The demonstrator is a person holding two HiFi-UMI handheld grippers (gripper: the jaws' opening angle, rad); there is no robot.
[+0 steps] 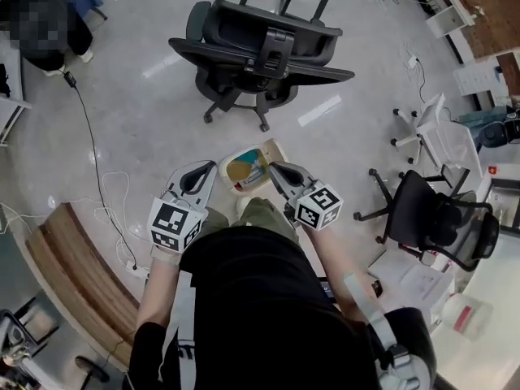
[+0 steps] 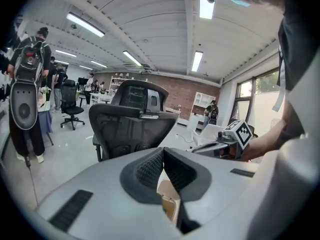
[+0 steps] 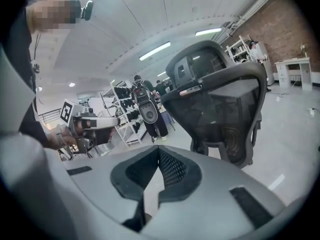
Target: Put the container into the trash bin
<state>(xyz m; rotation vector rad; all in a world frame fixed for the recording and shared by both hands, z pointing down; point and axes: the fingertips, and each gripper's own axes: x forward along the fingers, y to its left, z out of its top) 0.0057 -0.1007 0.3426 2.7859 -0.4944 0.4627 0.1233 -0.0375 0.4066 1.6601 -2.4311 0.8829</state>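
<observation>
Brick wall (image 2: pixel 176 90) in gripper views, container (image 1: pixel 248 171) top overhead

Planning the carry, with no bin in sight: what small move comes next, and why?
Probably turn, container held level, to find the bin: the left gripper and right gripper each clamp one edge, a chair stands ahead, and no bin shows.

you stand on a pale glossy floor (image 1: pixel 162 112) with a black office chair (image 1: pixel 260 55) ahead; a brick wall (image 2: pixel 182 91) closes the far end, strip lights (image 2: pixel 197 61) overhead, windows (image 2: pixel 260 86) alongside.
</observation>
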